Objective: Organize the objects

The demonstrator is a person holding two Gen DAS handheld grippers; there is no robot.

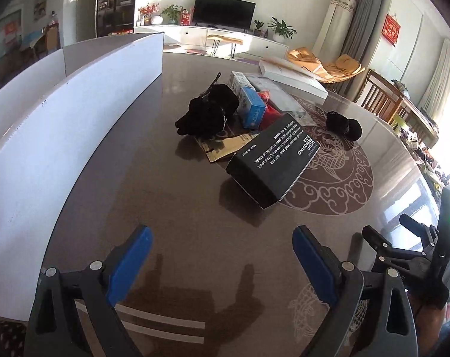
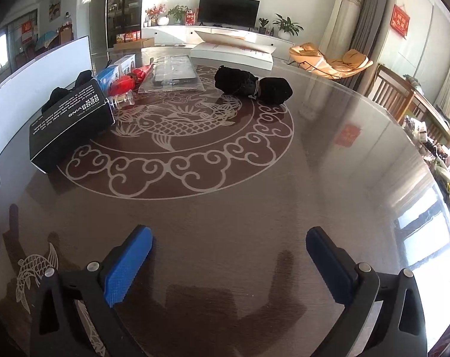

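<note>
A pile lies on the round brown table [image 1: 171,214]: a black box with white print [image 1: 272,160], a black cloth bundle [image 1: 208,113], blue-and-white boxes [image 1: 251,105], a red packet [image 1: 269,113] and a tan card [image 1: 225,148]. A rolled black cloth [image 1: 342,123] lies apart to the right. My left gripper [image 1: 222,253] is open and empty, well short of the black box. My right gripper [image 2: 229,253] is open and empty over bare table. In the right wrist view the black box [image 2: 70,122] is at the left and the rolled cloth [image 2: 251,84] is ahead.
A white open bin with dividers [image 1: 61,113] stands along the table's left side. A flat white box [image 1: 293,77] and a clear plastic sleeve with a dark item [image 2: 173,73] lie at the far edge. A small glass bottle [image 2: 122,101] lies by the black box. Wooden chairs [image 2: 397,95] stand right.
</note>
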